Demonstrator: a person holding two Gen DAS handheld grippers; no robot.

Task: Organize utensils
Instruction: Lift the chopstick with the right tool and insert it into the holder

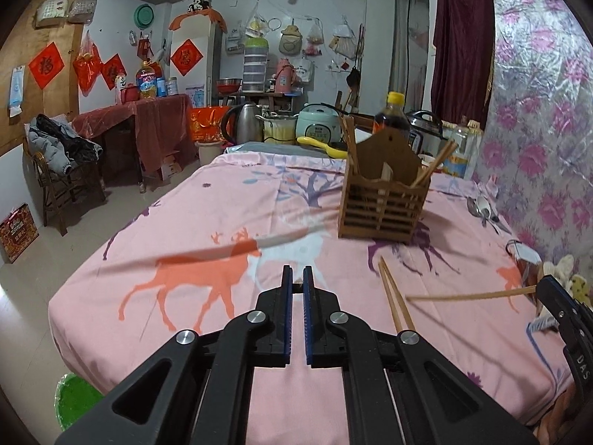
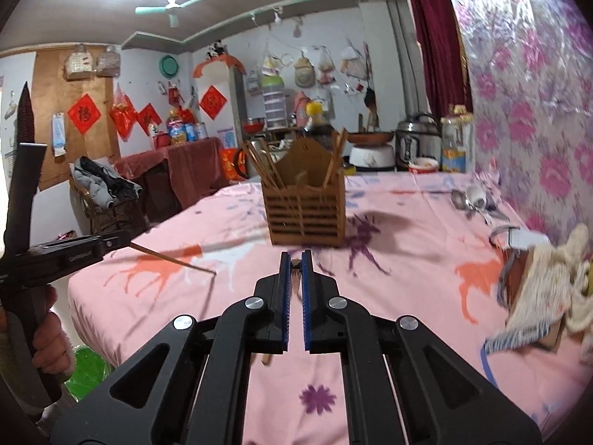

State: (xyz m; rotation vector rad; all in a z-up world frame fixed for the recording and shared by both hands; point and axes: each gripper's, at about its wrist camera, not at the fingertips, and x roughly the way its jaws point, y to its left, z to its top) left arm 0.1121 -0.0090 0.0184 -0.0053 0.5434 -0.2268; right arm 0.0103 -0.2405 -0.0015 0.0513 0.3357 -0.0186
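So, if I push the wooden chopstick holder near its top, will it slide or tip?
Probably tip rather than slide: the holder stands tall on a soft cloth that may grip its base. Its thin slats suggest it is light. The chopsticks leaning above its rim could shift.

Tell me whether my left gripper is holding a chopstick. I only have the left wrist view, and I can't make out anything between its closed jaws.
Observer: Yes. The right wrist view shows a chopstick sticking out of the left gripper.
Operator: And the right gripper? I only see its edge.
Observer: The right gripper is shut on a second chopstick, which runs along its pads with one end poking out below.
Operator: How full is the holder's left slot?
Observer: The holder has a bundle of chopsticks there, leaning left.
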